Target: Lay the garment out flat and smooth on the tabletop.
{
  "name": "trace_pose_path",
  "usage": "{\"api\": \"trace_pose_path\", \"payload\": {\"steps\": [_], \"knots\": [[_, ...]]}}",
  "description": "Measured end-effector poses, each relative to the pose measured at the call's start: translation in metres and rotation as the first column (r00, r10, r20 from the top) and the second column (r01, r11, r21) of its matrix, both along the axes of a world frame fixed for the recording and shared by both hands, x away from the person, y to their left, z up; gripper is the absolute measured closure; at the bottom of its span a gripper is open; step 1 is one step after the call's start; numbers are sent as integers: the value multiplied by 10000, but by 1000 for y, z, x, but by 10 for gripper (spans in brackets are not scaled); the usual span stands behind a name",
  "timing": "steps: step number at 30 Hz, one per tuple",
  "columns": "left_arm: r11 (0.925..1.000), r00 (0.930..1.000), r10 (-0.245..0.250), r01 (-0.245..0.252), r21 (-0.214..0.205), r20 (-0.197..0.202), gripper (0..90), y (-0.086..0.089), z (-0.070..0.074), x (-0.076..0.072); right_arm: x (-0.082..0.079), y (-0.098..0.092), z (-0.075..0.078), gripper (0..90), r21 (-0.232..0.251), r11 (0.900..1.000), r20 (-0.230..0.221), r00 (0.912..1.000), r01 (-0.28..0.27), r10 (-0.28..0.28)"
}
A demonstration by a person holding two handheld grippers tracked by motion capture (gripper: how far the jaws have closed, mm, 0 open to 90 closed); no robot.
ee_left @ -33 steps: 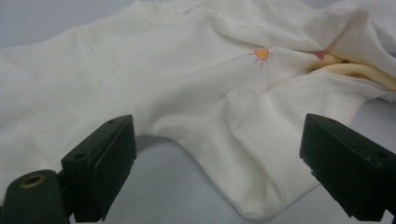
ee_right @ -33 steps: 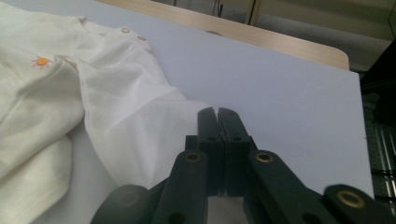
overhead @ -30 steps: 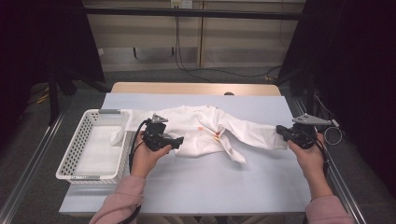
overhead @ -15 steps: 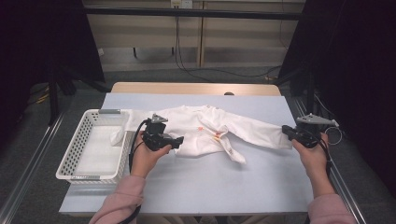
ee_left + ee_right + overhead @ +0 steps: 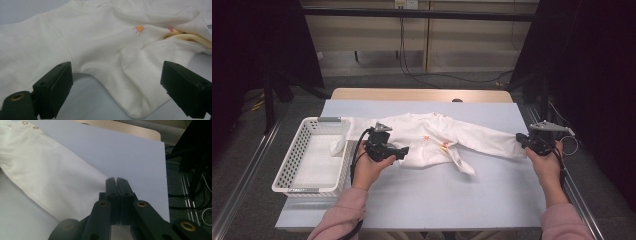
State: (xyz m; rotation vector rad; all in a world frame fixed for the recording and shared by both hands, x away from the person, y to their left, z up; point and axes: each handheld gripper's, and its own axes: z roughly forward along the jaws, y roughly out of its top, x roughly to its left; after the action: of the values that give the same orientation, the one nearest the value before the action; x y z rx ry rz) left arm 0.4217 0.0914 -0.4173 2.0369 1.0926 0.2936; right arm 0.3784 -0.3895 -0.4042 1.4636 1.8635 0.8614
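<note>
sleeve [image 5: 57,182] in right claw [image 5: 116,181]

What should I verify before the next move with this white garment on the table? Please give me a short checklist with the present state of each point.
1. Right gripper closed at the end of the sleeve: ok, the jaws stand together at the cuff; whether cloth is pinched between them, cannot tell.
2. Left gripper ready to take the garment: ok, jaws wide open with the lower edge of the cloth between them, not pressed.
3. Sleeve pulled straight: ok, it lies stretched toward the right edge.
4. Garment body flat: not ok, folds show near the orange print.
5. Other sleeve free: not ok, it hangs over the wall of the basket.
</note>
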Motion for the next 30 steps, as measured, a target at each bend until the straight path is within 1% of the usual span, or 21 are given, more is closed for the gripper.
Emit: {"api": "trace_pose_path", "payload": {"steps": [1, 2, 3, 4, 6, 7, 8, 9, 10, 12, 13, 14, 15, 17, 18, 20, 21, 22, 25, 28, 30], "knots": [[10000, 10000, -28, 28, -4, 12, 110, 0, 0, 0, 2, 0, -1, 884, 63, 10000, 4, 10000, -51, 51], [10000, 10000, -11, 11, -31, 24, 110, 0, 0, 0, 3, 2, -3, 802, 174, 9998, -35, 10000, -7, 7], [10000, 10000, -38, 38, -28, 20, 109, 0, 0, 0, 3, 3, -4, 761, 133, 9999, -12, 10000, 5, -5], [10000, 10000, -36, 36, -29, 14, 109, 0, 0, 0, 3, 3, -4, 761, 133, 9999, -12, 10000, 5, -5], [10000, 10000, -17, 17, 20, 19, 109, 0, 0, 0, 3, 7, -4, 651, 313, 9995, -27, 10000, 31, -30], [10000, 10000, -44, 44, 29, 17, 109, 1, 0, 0, 3, 10, -4, 641, 310, 9995, 38, 10000, 3, -4], [10000, 10000, -58, 58, 6, 38, 109, 1, 0, 0, 2, 15, -4, 580, 424, 9987, 136, 9995, -280, 274], [10000, 10000, -58, 58, 6, 38, 109, 1, 0, 0, 2, 15, -4, 580, 424, 9987, 136, 9995, -280, 274], [10000, 10000, -43, 43, -14, 36, 109, 0, 1, 0, 0, 22, -4, 532, 631, 9973, 39, 9993, -386, 384], [10000, 10000, -61, 61, 13, 52, 109, 0, 1, 0, -2, 29, -4, 477, 736, 9953, 46, 9980, -636, 634], [10000, 9999, -60, 60, -19, 82, 109, 0, 1, 0, -2, 29, -4, 477, 736, 9953, 46, 9980, -636, 634], [10000, 10000, -78, 78, 3, 44, 108, 0, 1, 0, -4, 33, -4, 460, 840, 9941, 10, 9976, -688, 690], [10000, 10000, -58, 58, -9, 51, 108, -1, 0, 0, -6, 41, -5, 435, 985, 9908, 76, 9957, -923, 920], [10000, 10000, -49, 49, -24, 38, 108, -1, 0, -1, -7, 45, -6, 408, 1072, 9893, 65, 9951, -985, 984], [10000, 10000, -56, 56, -12, 30, 108, -1, 0, -1, -9, 53, -8, 375, 1239, 9845, 19, 9922, -1238, 1245], [10000, 10000, -92, 92, -9, 16, 108, -1, 0, -1, -10, 57, -9, 368, 1392, 9816, 36, 9913, -1304, 1312], [10000, 10000, -88, 88, -4, 17, 107, -1, 0, -1, -11, 63, -11, 352, 1491, 9762, 96, 9874, -1575, 1579], [9999, 9999, -109, 109, 7, 15, 107, -1, 0, -1, -12, 67, -12, 346, 1620, 9730, 114, 9863, -1643, 1646], [10000, 10000, -71, 71, -18, -68, 107, -2, 0, -1, -13, 73, -14, 328, 1730, 9687, 124, 9839, -1778, 1784], [9999, 9999, -141, 141, 51, -11, 107, -1, 0, -1, -14, 81, -15, 299, 1819, 9644, 85, 9810, -1921, 1938], [10000, 10000, -77, 77, -8, -51, 107, -2, 0, -1, -15, 86, -15, 293, 1978, 9581, 115, 9779, -2071, 2090]]}}
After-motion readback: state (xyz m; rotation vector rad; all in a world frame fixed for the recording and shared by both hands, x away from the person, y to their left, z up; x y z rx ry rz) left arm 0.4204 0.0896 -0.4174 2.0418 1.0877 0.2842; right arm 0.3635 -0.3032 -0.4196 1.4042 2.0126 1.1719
